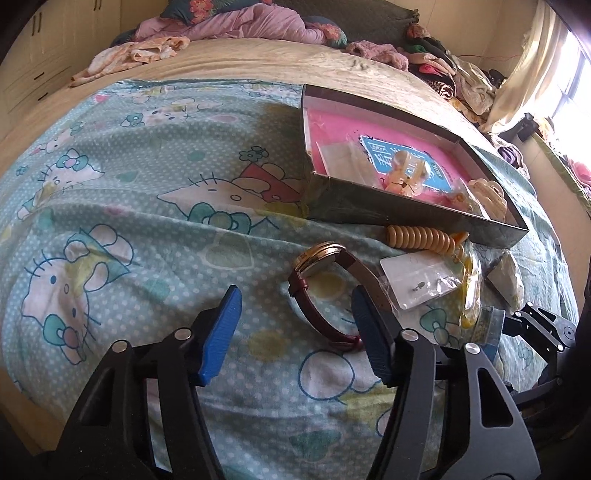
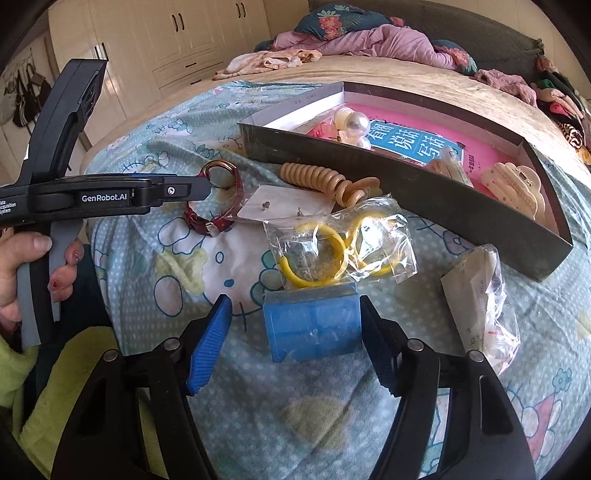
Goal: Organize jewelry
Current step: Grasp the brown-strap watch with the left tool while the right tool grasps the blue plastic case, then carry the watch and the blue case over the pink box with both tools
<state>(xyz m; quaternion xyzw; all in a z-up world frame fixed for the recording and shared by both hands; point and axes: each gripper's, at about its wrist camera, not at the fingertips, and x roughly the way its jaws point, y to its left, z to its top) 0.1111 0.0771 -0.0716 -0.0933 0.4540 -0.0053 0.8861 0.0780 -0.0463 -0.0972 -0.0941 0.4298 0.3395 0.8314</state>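
A bed [image 1: 221, 66] fills the room, spread near with a pale blue cartoon-cat sheet [image 1: 129, 177] over a beige quilted cover [image 2: 388, 74]. At the far end, a dark headboard [image 2: 480, 33] backs a heap of pink bedding [image 1: 240, 26] and a floral pillow [image 2: 332, 18]. Loose clothes [image 1: 454, 74] pile along the far right edge. Cream wardrobe doors with dark handles [image 2: 184, 33] line the left wall. On the right, a bright window [image 1: 572, 96] with a pale curtain [image 1: 535, 62] lets in strong daylight.
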